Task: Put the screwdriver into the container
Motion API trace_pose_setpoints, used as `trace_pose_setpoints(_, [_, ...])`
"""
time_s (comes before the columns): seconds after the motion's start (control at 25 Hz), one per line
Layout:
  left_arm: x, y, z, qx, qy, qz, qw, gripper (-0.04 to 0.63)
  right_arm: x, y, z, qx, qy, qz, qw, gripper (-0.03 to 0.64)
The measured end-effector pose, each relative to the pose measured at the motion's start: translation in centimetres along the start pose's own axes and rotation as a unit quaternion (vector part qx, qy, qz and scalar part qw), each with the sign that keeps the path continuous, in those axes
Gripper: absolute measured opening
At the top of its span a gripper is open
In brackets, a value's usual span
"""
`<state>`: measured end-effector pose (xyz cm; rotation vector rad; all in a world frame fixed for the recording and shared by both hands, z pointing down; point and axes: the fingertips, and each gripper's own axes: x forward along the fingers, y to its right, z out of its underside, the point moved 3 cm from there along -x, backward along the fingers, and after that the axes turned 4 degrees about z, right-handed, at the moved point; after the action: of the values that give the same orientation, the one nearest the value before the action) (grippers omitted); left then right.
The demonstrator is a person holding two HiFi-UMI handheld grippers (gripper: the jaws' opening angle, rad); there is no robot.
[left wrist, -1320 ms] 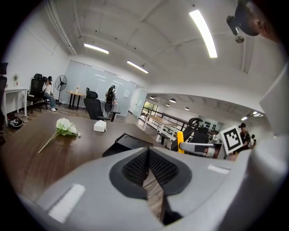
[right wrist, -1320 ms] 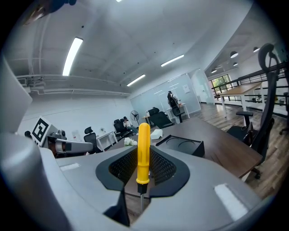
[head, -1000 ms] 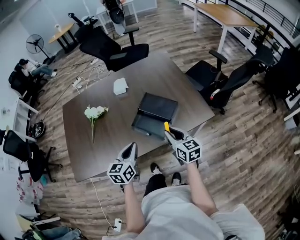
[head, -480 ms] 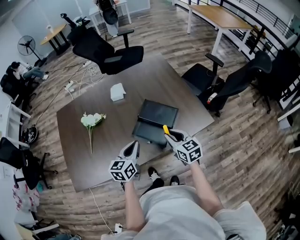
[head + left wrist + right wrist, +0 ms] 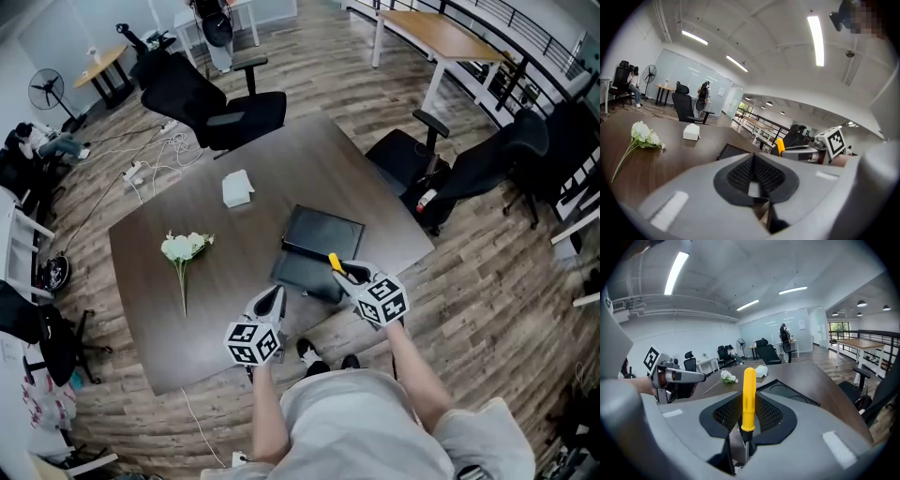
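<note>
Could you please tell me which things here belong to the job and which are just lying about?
Job: screwdriver, held in the right tool; container.
Lying about: flowers; white box; office chairs.

No word, number or brand can be read anywhere. The only print is black-and-white square code patterns, without letters or digits, on the marker cube (image 5: 253, 343) of the left gripper (image 5: 272, 300) at 6 o'clock in the head view. The right gripper (image 5: 343, 272) carries the same on its cube (image 5: 384, 300). A white sheet (image 5: 801, 325) on the glass wall (image 5: 768, 329) is too small to read.
</note>
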<state>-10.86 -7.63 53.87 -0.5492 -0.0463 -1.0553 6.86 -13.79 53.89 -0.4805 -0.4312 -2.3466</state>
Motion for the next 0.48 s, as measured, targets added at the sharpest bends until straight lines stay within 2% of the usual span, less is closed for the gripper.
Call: trace_pose_setpoints(0.48, [2.2, -2.6, 0.0, 0.0, -0.03, 0.035, 0.9989, 0.054, 4.5, -0.3, -0.1, -0.011, -0.029, -0.011, 0.999, 0.081])
